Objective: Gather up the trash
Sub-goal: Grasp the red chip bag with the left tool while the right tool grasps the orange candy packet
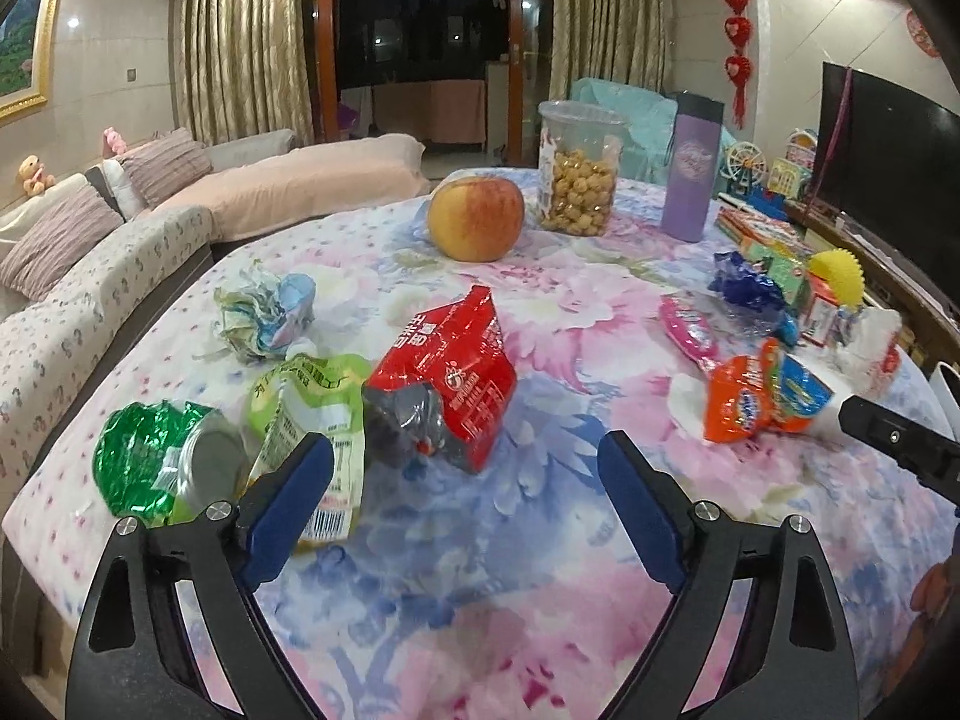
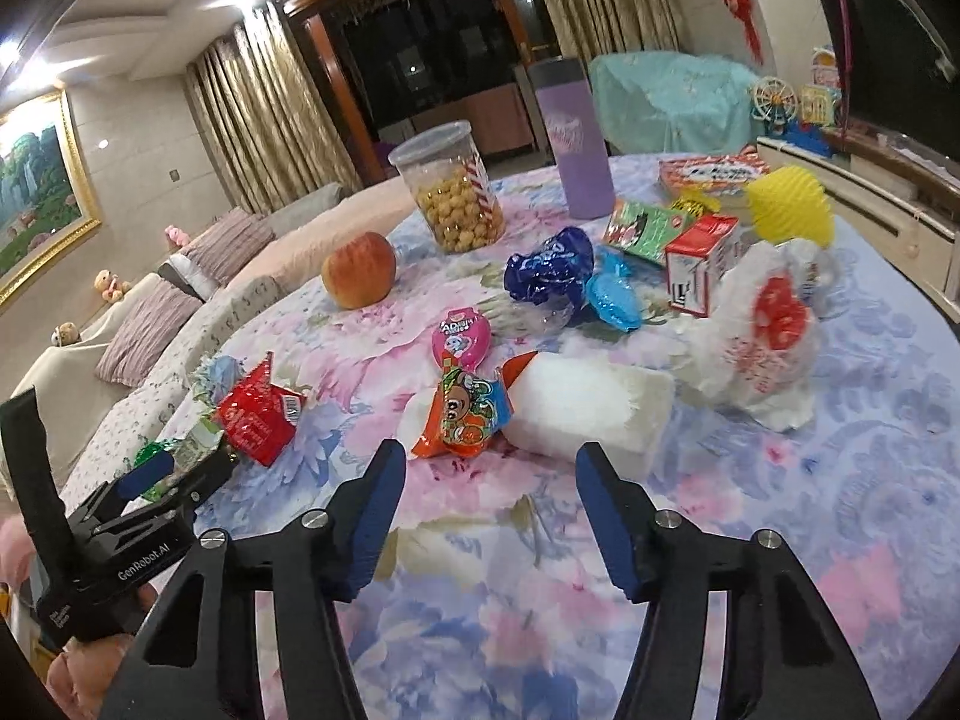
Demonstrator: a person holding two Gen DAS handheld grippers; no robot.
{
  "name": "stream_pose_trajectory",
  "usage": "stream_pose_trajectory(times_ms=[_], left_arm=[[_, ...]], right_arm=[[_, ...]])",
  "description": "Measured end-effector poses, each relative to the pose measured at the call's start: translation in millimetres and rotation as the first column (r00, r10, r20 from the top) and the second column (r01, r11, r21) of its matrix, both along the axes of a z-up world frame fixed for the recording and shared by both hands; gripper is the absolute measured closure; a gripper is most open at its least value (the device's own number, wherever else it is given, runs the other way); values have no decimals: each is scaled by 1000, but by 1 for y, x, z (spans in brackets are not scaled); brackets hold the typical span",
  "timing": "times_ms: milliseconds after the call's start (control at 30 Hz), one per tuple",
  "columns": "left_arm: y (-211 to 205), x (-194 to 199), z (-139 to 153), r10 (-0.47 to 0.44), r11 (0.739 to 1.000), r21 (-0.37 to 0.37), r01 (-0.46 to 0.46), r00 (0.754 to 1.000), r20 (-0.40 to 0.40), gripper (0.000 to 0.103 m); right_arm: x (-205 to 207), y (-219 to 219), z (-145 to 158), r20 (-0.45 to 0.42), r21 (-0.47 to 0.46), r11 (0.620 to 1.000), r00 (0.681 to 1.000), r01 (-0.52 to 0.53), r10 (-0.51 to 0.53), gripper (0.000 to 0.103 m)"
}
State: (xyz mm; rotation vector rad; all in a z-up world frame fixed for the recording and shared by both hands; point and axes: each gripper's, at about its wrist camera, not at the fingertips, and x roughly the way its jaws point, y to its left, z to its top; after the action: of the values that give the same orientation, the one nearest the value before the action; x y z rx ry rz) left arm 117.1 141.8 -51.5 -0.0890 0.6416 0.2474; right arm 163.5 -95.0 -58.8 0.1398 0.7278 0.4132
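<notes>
Snack wrappers litter a floral tablecloth (image 1: 480,570). My left gripper (image 1: 465,462) is open just short of a red wrapper (image 1: 444,372), with nothing between its pads. A yellow-green wrapper (image 1: 306,402), a green foil wrapper (image 1: 144,462) and a crumpled paper ball (image 1: 264,312) lie to its left. My right gripper (image 2: 489,468) is open in front of an orange wrapper (image 2: 468,414) and a white tissue pack (image 2: 588,408), touching neither. Farther back lie a pink wrapper (image 2: 459,336) and a dark blue wrapper (image 2: 549,267).
An apple (image 1: 477,216), a jar of snacks (image 1: 579,168) and a purple tumbler (image 1: 693,168) stand at the back. A white plastic bag (image 2: 768,336), a red-and-white box (image 2: 699,264) and a yellow paper ornament (image 2: 786,204) sit at the right. A sofa (image 1: 72,312) runs along the left.
</notes>
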Motion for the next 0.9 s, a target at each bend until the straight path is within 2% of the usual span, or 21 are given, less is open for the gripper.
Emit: stream_pose_trajectory(times_ms=[133, 300, 400, 500, 567, 633, 733, 900], left_arm=[[4, 12, -5, 12, 1000, -1, -12, 1000, -27, 14], [6, 24, -10, 18, 1000, -6, -19, 998, -56, 19], [8, 30, -12, 18, 1000, -16, -19, 997, -72, 30], [11, 37, -15, 14, 999, -35, -18, 996, -89, 51], [12, 40, -17, 3, 999, -52, -9, 994, -107, 75], [11, 40, -18, -8, 998, -61, 1, 993, -115, 93], [5, 36, -15, -29, 998, -54, 24, 995, -91, 101], [-13, 25, -3, -86, 995, -57, 84, 995, -44, 102]], right_arm=[[15, 4, -10, -42, 5, 1000, 999, -13, 13, 56], [29, 10, -19, -80, 14, 999, 996, -33, 34, 60], [35, 13, -23, -88, 24, 999, 995, -41, 43, 69], [41, 15, -25, -97, 31, 998, 994, -46, 48, 85], [43, 16, -27, -107, 36, 998, 993, -49, 52, 90], [45, 15, -28, -109, 43, 998, 992, -53, 57, 98], [44, 14, -26, -98, 53, 997, 993, -61, 66, 102], [39, 11, -20, -75, 90, 993, 994, -79, 86, 103]])
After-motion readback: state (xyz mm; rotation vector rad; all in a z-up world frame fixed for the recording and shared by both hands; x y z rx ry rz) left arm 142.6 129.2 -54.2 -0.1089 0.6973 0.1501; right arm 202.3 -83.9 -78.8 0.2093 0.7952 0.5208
